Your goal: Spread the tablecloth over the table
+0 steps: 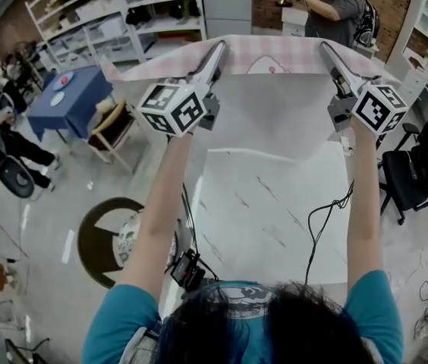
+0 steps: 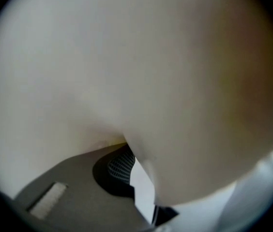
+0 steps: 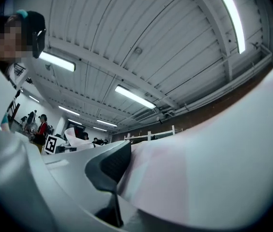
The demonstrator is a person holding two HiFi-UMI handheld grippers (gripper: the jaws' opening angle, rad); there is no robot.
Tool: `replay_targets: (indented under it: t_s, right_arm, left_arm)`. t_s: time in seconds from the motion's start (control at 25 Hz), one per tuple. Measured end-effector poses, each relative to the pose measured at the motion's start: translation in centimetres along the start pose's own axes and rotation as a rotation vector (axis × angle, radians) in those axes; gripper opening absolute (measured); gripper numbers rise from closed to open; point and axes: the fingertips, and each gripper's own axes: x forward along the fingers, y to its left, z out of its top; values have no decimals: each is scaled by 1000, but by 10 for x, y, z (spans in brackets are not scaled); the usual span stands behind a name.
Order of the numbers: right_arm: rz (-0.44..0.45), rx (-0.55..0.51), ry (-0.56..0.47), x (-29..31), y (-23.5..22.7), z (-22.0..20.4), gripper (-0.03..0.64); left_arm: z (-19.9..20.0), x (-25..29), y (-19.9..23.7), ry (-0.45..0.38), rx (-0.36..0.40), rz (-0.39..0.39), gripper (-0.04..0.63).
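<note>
The tablecloth point(image 1: 269, 54), pink checked with a pale underside, is stretched in the air between my two raised grippers and hangs over the far half of the white marble table point(image 1: 275, 226). My left gripper point(image 1: 218, 50) is shut on the cloth's upper edge at its left end. My right gripper point(image 1: 325, 48) is shut on the same edge at its right end. In the left gripper view the tablecloth point(image 2: 141, 71) fills almost the whole picture and is pinched at the left gripper point(image 2: 131, 164). In the right gripper view the tablecloth point(image 3: 214, 178) lies against the dark pad of the right gripper point(image 3: 127, 170).
A blue table point(image 1: 70, 97) and a wooden chair point(image 1: 111, 131) stand to the left. A black office chair point(image 1: 415, 177) is at the right. A person point(image 1: 343, 10) stands beyond the table, near white shelves point(image 1: 108, 14). Cables point(image 1: 324, 218) trail over the table's near side.
</note>
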Motion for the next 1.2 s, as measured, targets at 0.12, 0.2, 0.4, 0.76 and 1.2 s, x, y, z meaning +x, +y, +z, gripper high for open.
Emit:
replay_targets:
  t_s: [0.12,0.2,0.4,0.76,1.2]
  right_arm:
    - [-38,-18,45,-18,-11,-25,74]
    - [-75,3,92,-35,-18,-52,74]
    - [-148,89,210,-82,-28,-116,74]
    - [-205,254,278,-164,-18,-176,74]
    - [-217,383,324,-248,9,-210,74]
  left_arm:
    - [-29,4,-7,20,-48,-20,74]
    - [-60,2,-13,73,-101,-24,77]
    - [-135,-15,-36,208,-235,-21,80]
    - [-192,-49,-93,314,-315,-37,78]
    - [-223,-98,-162,347,-473,9,71]
